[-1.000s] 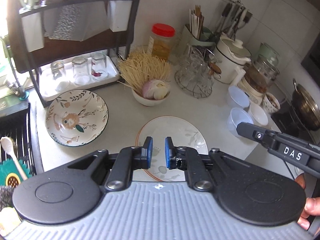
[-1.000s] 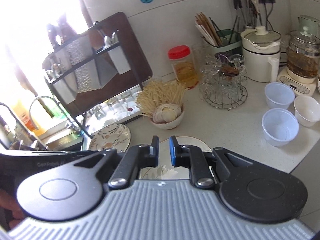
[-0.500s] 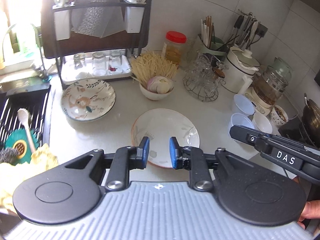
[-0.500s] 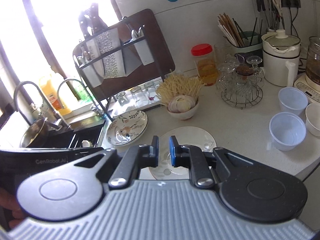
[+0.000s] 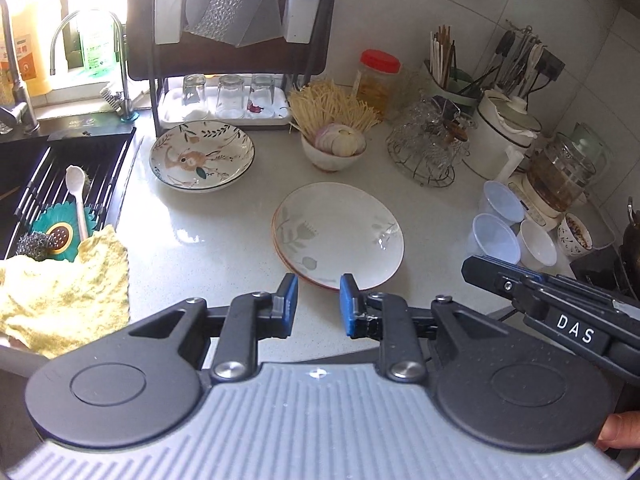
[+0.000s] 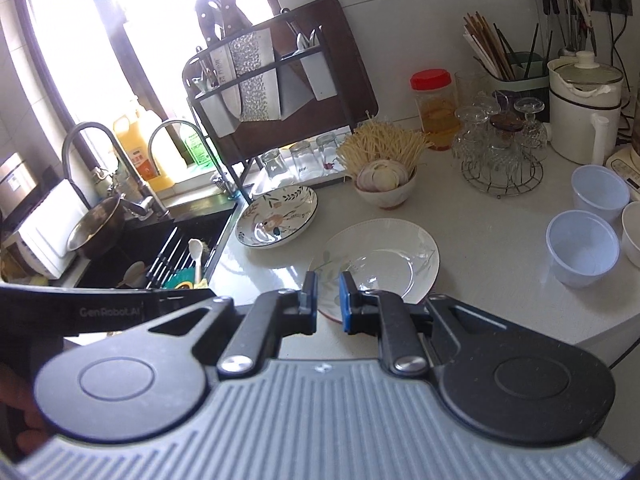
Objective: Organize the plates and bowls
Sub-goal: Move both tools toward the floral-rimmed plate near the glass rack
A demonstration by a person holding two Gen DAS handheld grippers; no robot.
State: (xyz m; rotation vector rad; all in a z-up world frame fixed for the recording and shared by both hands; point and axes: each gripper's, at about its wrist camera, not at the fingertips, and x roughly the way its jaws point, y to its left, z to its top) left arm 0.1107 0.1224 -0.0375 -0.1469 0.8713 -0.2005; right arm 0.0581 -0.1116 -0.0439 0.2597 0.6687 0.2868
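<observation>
A white plate with pale leaf print lies on the counter, stacked on another plate whose red rim shows beneath. It also shows in the right wrist view. A floral bowl sits farther left by the rack, also in the right wrist view. My left gripper is open and empty, just short of the white plate's near rim. My right gripper has a narrow gap between its pads, empty, above the plate's near edge.
A small bowl of onion and noodles stands behind the plate. Plastic cups and a glass rack are to the right. The dish rack holds glasses. The sink with a yellow cloth lies left.
Both grippers have pulled back and up from the counter, so more of the sink and counter shows. My left gripper's jaws have opened wider. The right gripper's gap is unchanged.
</observation>
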